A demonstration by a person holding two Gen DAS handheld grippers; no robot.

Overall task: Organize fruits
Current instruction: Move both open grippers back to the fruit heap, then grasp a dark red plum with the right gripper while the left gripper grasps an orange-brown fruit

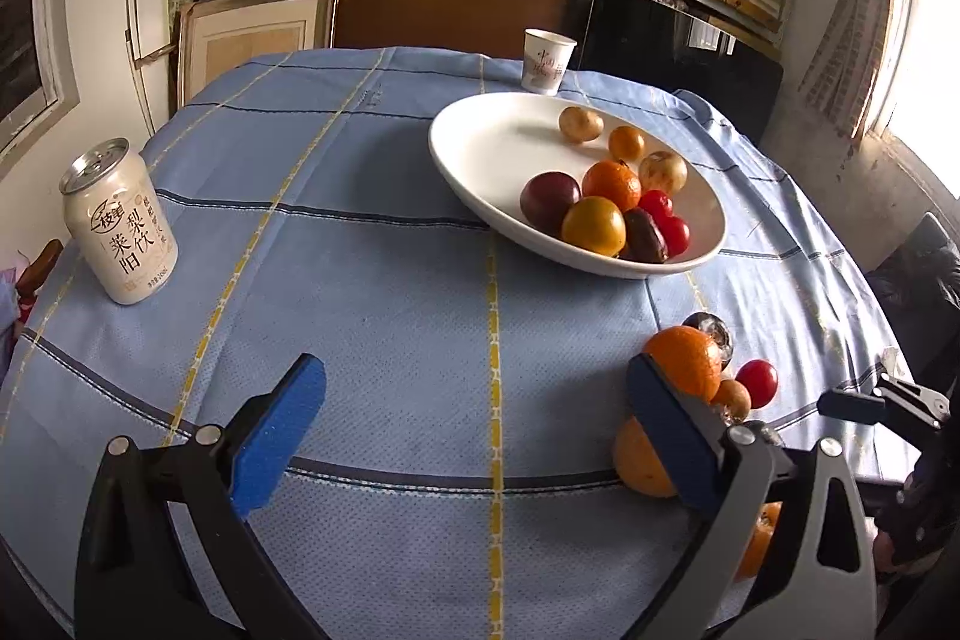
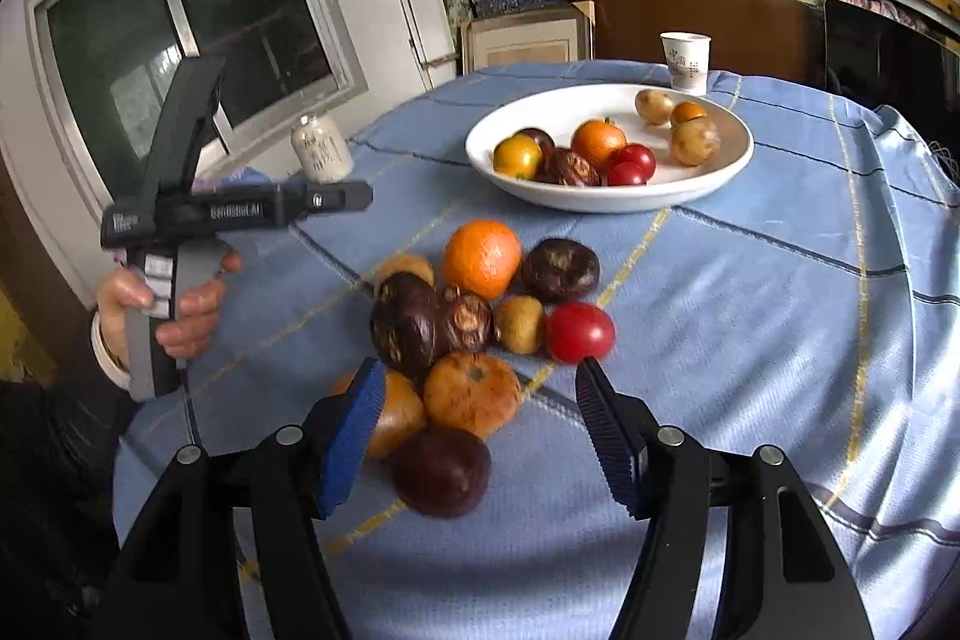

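Note:
A white bowl (image 1: 456,160) (image 2: 600,202) on the blue checked cloth holds several fruits: oranges, red tomatoes, dark purple and tan ones. A loose pile lies nearer: an orange (image 2: 483,256), a red tomato (image 2: 579,331), dark purple fruits (image 2: 405,322) and a tangerine (image 2: 474,394). My right gripper (image 2: 480,370) is open over the pile's near side, with the tangerine and a dark fruit (image 2: 441,469) between its fingers, untouched by the pads. My left gripper (image 1: 474,376) is open wide over bare cloth; the pile's orange (image 1: 687,358) sits just outside its right finger.
A drink can (image 1: 120,226) (image 2: 318,148) stands at the table's left edge. A paper cup (image 1: 546,61) (image 2: 684,61) stands behind the bowl. A hand holds the left gripper's handle (image 2: 162,292) left of the pile. Shelves of boxes fill the back wall.

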